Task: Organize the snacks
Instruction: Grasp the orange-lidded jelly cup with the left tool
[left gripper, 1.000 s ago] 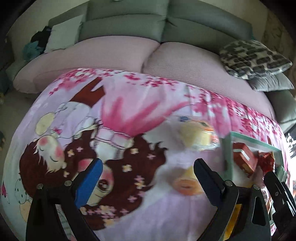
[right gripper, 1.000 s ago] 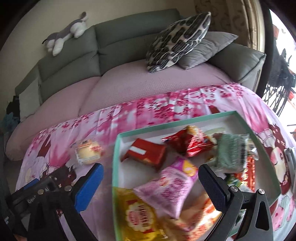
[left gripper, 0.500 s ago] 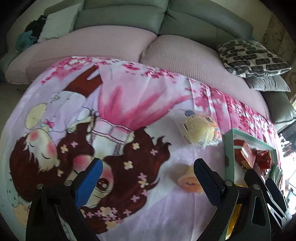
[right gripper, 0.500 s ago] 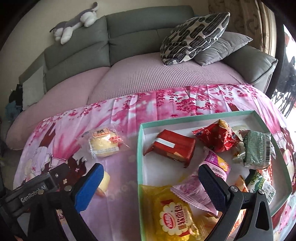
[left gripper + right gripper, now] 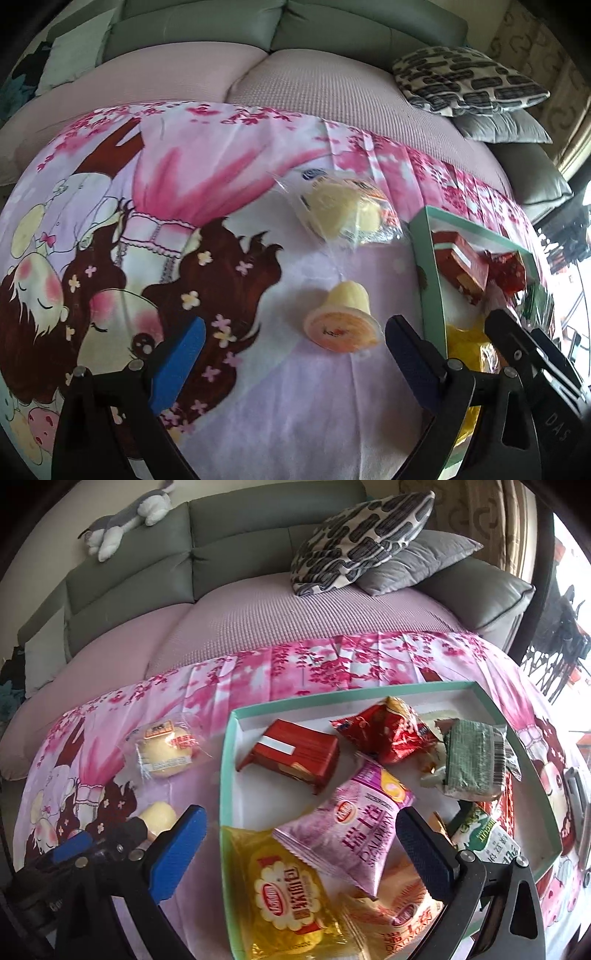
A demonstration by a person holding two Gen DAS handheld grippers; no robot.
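Left wrist view shows the wide-open, empty left gripper (image 5: 291, 354) now closer to the small yellow jelly cup (image 5: 341, 319) beside the green tray's (image 5: 430, 280) left edge, ready to grab.

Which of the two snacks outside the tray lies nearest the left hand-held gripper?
The small yellow jelly cup tipped on its side, just ahead of the left hand-held gripper; the clear-wrapped yellow cake lies farther.

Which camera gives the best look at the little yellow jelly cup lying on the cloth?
The left wrist view: the jelly cup lies on its side in full view, orange lid facing the camera. In the right wrist view the jelly cup is partly hidden behind the left hand-held gripper.
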